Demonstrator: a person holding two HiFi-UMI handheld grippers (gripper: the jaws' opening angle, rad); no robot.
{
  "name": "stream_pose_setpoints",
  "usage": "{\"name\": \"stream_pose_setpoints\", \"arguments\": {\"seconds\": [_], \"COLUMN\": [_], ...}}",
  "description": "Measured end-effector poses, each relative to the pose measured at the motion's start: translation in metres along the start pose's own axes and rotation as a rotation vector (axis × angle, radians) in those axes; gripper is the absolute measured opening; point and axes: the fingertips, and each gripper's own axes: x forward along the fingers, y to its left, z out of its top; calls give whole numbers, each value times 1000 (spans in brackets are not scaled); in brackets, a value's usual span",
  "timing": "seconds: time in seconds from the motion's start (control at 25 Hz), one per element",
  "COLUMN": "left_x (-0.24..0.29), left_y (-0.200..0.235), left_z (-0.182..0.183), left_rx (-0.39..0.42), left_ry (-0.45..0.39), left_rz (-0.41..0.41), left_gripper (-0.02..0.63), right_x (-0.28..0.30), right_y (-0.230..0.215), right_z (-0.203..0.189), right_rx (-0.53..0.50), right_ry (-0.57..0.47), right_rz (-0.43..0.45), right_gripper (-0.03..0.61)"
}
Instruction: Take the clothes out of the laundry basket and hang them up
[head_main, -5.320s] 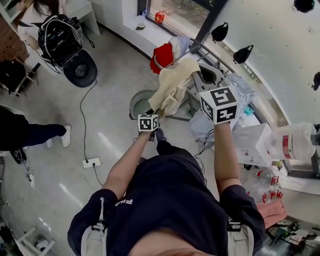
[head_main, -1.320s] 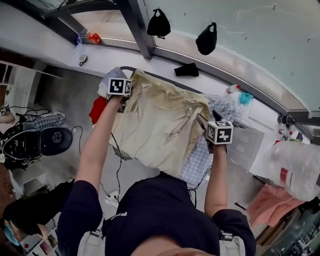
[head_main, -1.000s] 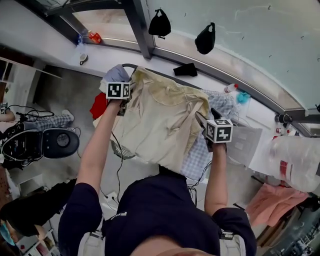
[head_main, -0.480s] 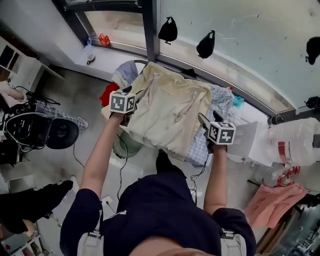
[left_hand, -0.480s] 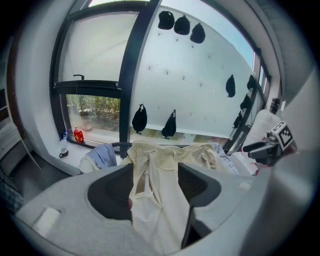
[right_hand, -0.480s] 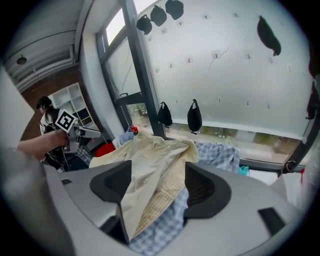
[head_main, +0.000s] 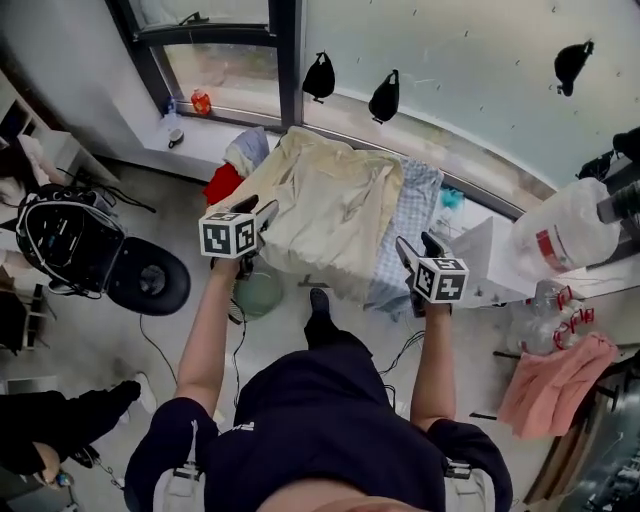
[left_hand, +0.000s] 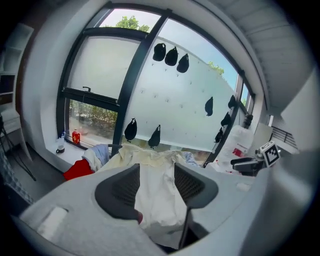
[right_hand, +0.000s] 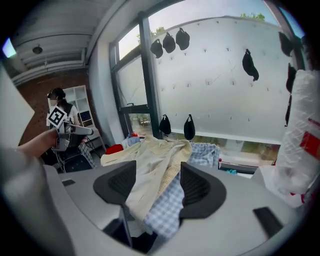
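Note:
A cream shirt lies spread over the drying rack under the window, on top of a blue checked garment. A red garment and a pale one hang at the rack's left end. My left gripper hovers off the shirt's left edge, and my right gripper off the checked cloth's right edge. Both sets of jaws have just been closing, still apart with nothing between them. The shirt shows beyond the left gripper. Shirt and checked cloth show beyond the right gripper. A green laundry basket stands below the rack.
A black round chair and black equipment stand on the floor at left. A white box, a big plastic bag and a pink cloth crowd the right. Black pouches hang on the window. A red can sits on the sill.
Both grippers have pulled back from the shirt's edges toward me and let it go. The shirt stays draped over the rack. My head view has drawn back.

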Motion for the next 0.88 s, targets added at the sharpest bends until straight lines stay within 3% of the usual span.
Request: {"name": "stream_pose_setpoints", "arguments": {"seconds": [0.16, 0.24, 0.4, 0.64, 0.88], "left_x": [-55, -78, -110, -161, -200], "left_y": [-40, -56, -74, -110, -161], "left_z": [-32, -39, -55, -106, -137], "left_rx": [15, 24, 40, 15, 52], "left_ry": [-40, -59, -70, -98, -122], "left_rz": [-45, -58, -63, -36, 13], "left_gripper": [215, 213, 213, 213, 215], "right_x": [-61, -85, -131, -199, -241], "right_y": [18, 29, 55, 69, 84], "right_z": [-28, -37, -44, -67, -101], "right_rx": [-16, -16, 9, 41, 22], "right_ry": [-92, -103, -124, -202, -201], "right_rz": [-46, -45, -24, -42, -6], "right_gripper": [204, 204, 231, 256, 293]}}
